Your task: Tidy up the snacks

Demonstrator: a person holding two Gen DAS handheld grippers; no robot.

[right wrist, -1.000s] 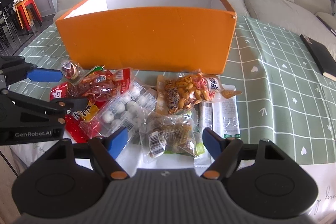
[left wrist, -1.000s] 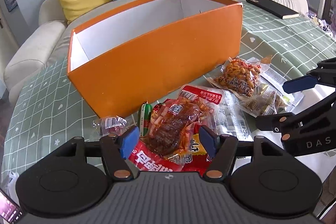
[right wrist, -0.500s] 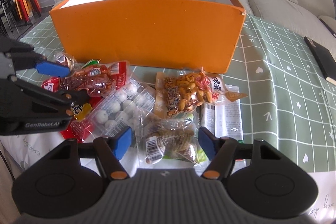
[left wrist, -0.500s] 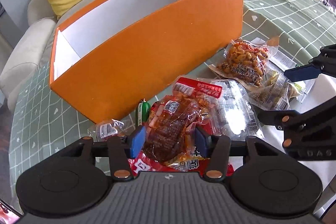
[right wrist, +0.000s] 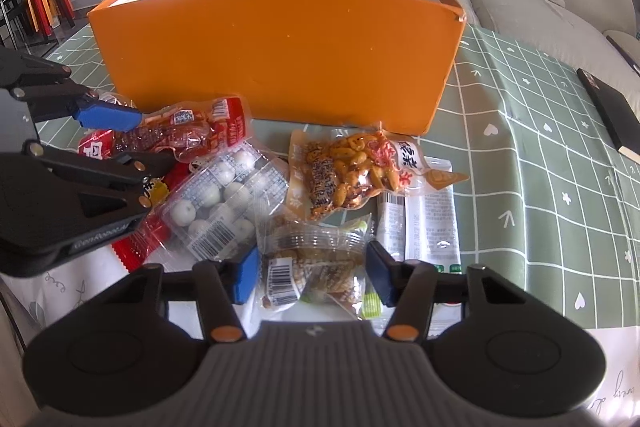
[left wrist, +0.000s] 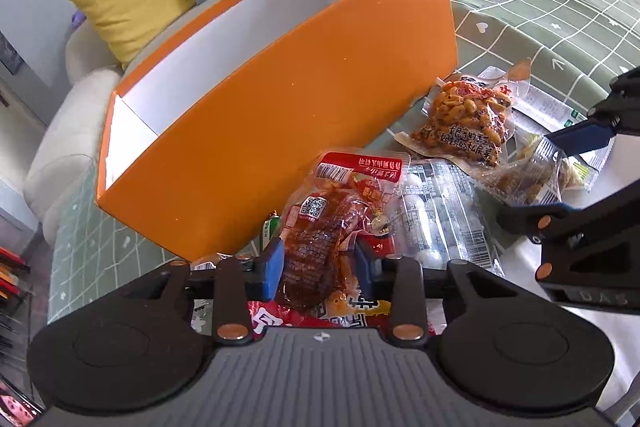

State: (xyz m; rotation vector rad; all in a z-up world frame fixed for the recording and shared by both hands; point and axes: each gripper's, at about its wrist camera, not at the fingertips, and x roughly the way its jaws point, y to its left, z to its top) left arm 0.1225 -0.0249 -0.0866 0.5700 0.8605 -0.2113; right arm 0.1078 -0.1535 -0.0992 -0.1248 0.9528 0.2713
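Crinkly plastic, light and slippery: left gripper [left wrist: 319, 267] jaws have just closed on the red meat packet [left wrist: 320, 239]; right gripper [right wrist: 311, 277] jaws, closing too, clamp the clear snack bag [right wrist: 316, 267] mid-body.

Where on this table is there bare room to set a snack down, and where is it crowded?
Free: the green checked cloth between the orange box, the black notebook and the snack pile; also the cloth left of the box in the left wrist view. The part of the box interior in view looks empty. Crowded: the strip in front of the box, packets overlapping, both grippers in it.
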